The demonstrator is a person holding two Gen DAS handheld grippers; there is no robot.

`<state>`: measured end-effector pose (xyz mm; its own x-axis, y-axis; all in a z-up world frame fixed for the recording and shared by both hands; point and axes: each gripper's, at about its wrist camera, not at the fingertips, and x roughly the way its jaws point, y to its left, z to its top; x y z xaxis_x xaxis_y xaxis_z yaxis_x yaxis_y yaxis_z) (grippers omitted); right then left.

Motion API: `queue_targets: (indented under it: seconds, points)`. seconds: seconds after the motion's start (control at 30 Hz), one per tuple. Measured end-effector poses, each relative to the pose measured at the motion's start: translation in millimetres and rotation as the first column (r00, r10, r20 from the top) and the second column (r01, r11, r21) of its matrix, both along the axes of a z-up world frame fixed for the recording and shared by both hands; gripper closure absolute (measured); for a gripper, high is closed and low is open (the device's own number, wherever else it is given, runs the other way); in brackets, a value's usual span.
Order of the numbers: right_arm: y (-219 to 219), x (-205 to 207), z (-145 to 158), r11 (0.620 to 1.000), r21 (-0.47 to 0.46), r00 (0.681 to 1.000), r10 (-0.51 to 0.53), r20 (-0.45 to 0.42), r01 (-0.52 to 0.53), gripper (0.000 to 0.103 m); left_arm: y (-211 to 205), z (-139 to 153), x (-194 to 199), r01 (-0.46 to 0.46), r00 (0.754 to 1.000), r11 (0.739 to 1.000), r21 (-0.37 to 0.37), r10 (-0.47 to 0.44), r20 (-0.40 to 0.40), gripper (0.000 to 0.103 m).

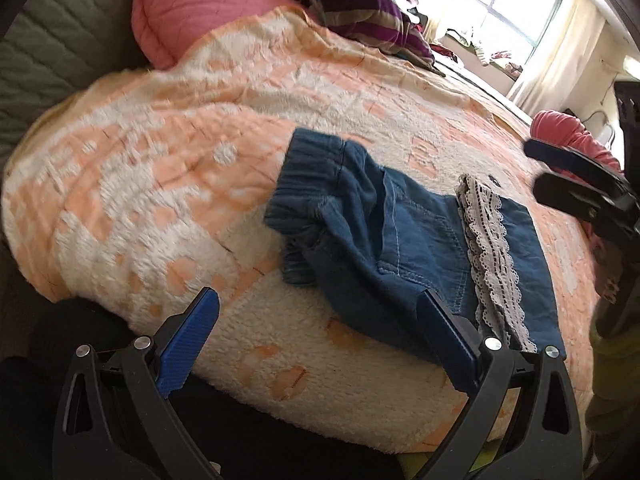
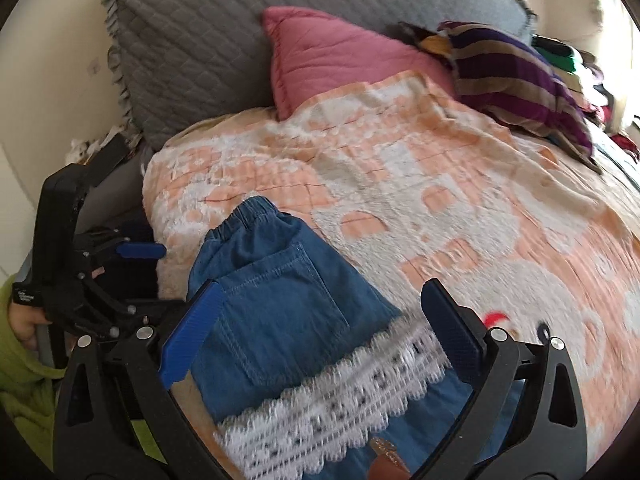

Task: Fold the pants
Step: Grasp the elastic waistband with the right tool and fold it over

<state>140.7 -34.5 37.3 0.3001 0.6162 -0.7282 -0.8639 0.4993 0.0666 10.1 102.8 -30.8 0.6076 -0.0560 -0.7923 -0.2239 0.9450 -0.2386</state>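
Observation:
Small blue denim pants (image 1: pixel 400 240) with a white lace trim (image 1: pixel 494 248) lie folded on the orange-and-white blanket (image 1: pixel 200 140). Their elastic waistband (image 1: pixel 316 168) points away from me. In the left wrist view my left gripper (image 1: pixel 316 296) is open, its right finger over the pants' near edge and nothing between the fingers. My right gripper (image 1: pixel 560 176) shows at the right edge, beyond the lace. In the right wrist view the right gripper (image 2: pixel 320 286) is open just above the pants (image 2: pixel 280 288) and the blurred lace (image 2: pixel 340 392). The left gripper (image 2: pixel 136 250) sits at the left.
A pink pillow (image 2: pixel 340 56), a grey quilted cushion (image 2: pixel 200 40) and a striped purple cloth (image 2: pixel 520 76) lie at the head of the bed. A bright window (image 1: pixel 516 12) is far right. A green sleeve (image 2: pixel 20 344) holds the left gripper.

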Motion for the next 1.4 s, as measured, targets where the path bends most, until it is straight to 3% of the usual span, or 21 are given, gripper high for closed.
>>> queue_targets:
  seconds: [0.23,0.53,0.77,0.83,0.9,0.93,1.1,1.23,1.4]
  points:
    - [50,24,-18,0.992,-0.060,0.990,0.109,-0.092,-0.114,0.009,-4,-18,10,0.020,1.000,0.998,-0.059,-0.021,-0.017,0.005]
    - [106,37,-38,0.956,-0.144,0.961,0.234,-0.144,-0.255,0.009,2,-23,22,0.011,0.999,0.994,-0.105,-0.007,0.039,0.005]
    - [147,39,-69,0.905,-0.195,0.911,0.324,-0.255,-0.377,0.009,9,-28,24,0.004,0.999,0.989,-0.147,0.003,0.050,0.005]
    - [153,41,-79,0.901,-0.173,0.892,0.337,-0.302,-0.399,0.011,9,-29,24,0.007,0.999,0.989,-0.149,0.000,0.049,0.005]
    - [155,40,-87,0.894,-0.134,0.863,0.361,-0.354,-0.429,0.040,10,-29,24,0.009,0.999,0.988,-0.154,-0.001,0.053,0.005]
    - [154,38,-87,0.895,-0.135,0.869,0.363,-0.336,-0.426,0.040,11,-30,24,0.009,0.999,0.987,-0.158,-0.001,0.054,0.005]
    - [121,40,-60,0.916,-0.032,0.883,0.375,-0.284,-0.399,0.074,11,-27,21,0.009,0.998,0.987,-0.163,0.002,0.067,0.005]
    - [81,46,-31,0.930,0.079,0.890,0.366,-0.270,-0.359,0.076,8,-21,20,0.029,0.995,0.979,-0.204,-0.009,0.100,0.005]
    - [27,43,-4,0.931,0.181,0.905,0.353,-0.235,-0.316,0.076,-9,-17,36,0.122,0.989,0.932,-0.341,-0.087,0.117,0.005]
